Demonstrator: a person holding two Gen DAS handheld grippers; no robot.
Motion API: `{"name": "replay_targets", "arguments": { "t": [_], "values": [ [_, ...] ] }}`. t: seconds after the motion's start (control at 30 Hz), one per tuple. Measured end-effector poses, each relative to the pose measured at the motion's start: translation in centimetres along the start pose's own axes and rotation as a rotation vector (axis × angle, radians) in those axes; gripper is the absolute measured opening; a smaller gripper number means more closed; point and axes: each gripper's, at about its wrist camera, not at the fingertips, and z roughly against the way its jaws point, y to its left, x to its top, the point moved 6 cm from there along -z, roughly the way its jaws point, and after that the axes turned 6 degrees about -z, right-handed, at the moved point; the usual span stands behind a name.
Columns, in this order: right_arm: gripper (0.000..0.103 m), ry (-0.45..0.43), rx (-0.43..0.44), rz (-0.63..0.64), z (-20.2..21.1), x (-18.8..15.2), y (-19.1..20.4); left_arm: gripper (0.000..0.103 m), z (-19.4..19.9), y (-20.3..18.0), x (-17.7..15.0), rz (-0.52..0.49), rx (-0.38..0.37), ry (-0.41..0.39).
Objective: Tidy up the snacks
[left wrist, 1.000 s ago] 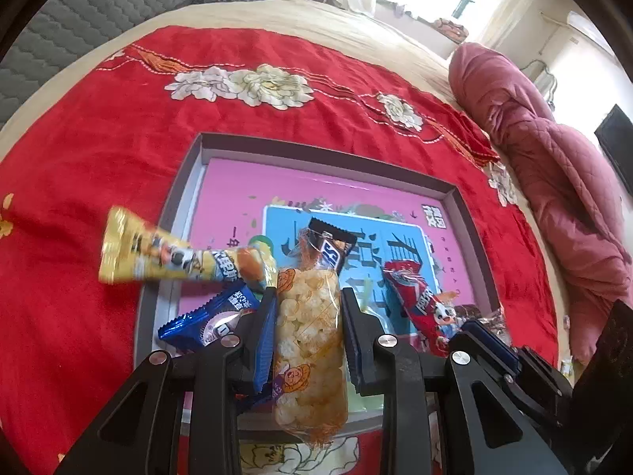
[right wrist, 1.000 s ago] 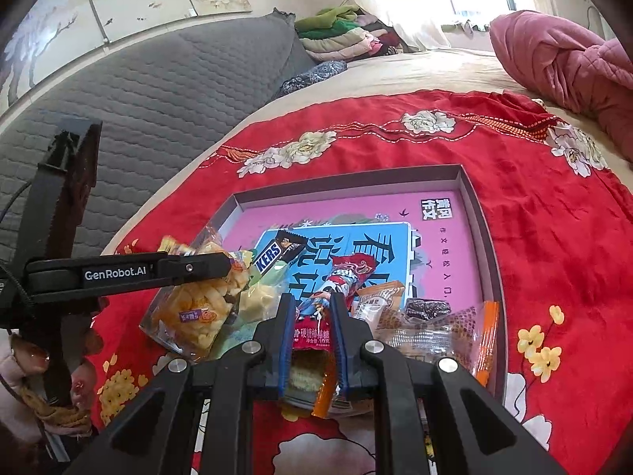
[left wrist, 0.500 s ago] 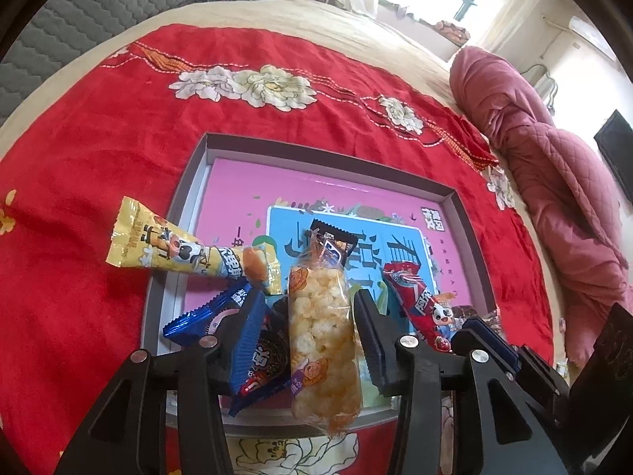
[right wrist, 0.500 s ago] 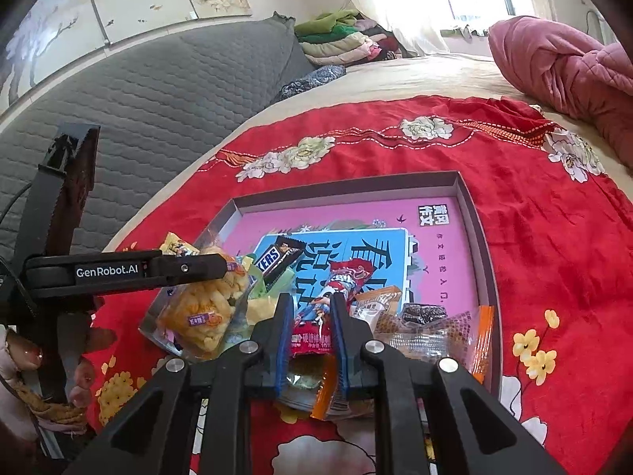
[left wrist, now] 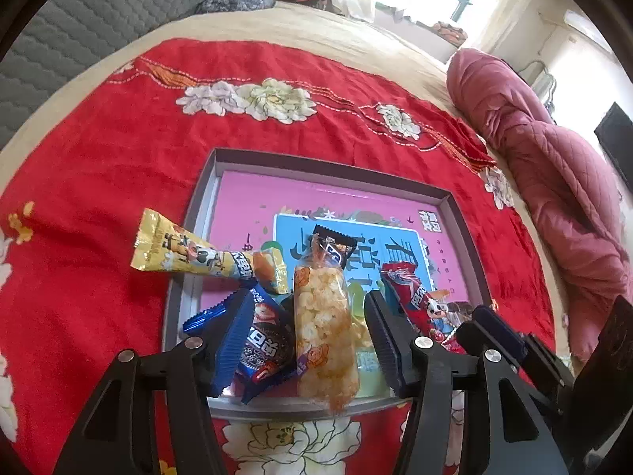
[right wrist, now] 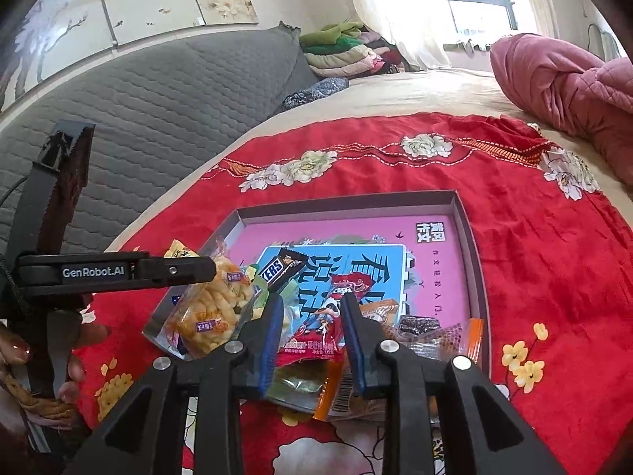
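Black left gripper [left wrist: 308,332], blue ribbed jaws, silver screws, white "GenRobot.AI" lettering

Right tongs [right wrist: 312,324] just opening around red snack packet [right wrist: 316,330], grey tray [right wrist: 469,245], red cloth [right wrist: 554,245]

I see a bed [left wrist: 356,35] with a beige sheet carrying everything. Spread directly on it is a red embroidered cloth with white flowers [left wrist: 118,150], and a bunched pink quilted blanket [left wrist: 561,182] lies at the bed's right side. On the cloth sits 1 shallow grey cardboard tray with a pink printed floor [left wrist: 455,206]. Folded clothes [right wrist: 344,55] are stacked at the far end.
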Motion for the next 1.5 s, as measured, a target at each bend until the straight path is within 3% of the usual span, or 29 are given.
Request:
{"name": "replay_targets", "arguments": {
  "t": [0.37,0.43,0.53,0.77,0.9,1.17,1.5],
  "values": [
    [0.058,-0.085,-0.08,0.023,2.0,0.7,-0.6,0.063,2.4,-1.2,-0.3,-0.043,-0.003,-0.024],
    [0.072,-0.093,-0.083,0.013,2.5,0.8,-0.7,0.064,2.9,-1.3,-0.4,-0.053,-0.001,-0.029],
    [0.081,-0.116,-0.082,-0.002,3.8,0.9,-0.9,0.067,3.4,-1.4,-0.7,-0.055,-0.005,-0.029],
    [0.087,-0.134,-0.161,0.006,5.9,0.8,-0.9,0.071,4.4,-1.5,-1.9,-0.062,-0.015,-0.024],
    [0.097,-0.13,-0.203,0.007,7.0,0.5,-0.6,0.075,5.4,-1.7,-3.3,-0.084,-0.013,-0.018],
    [0.098,0.011,-0.266,-0.026,8.0,-3.6,0.4,0.077,6.8,-1.4,-7.4,-0.144,0.007,0.04],
    [0.098,0.071,-0.317,-0.05,9.9,-6.8,1.4,0.077,7.5,-0.7,-12.3,-0.102,0.028,0.083]
  ]
}}
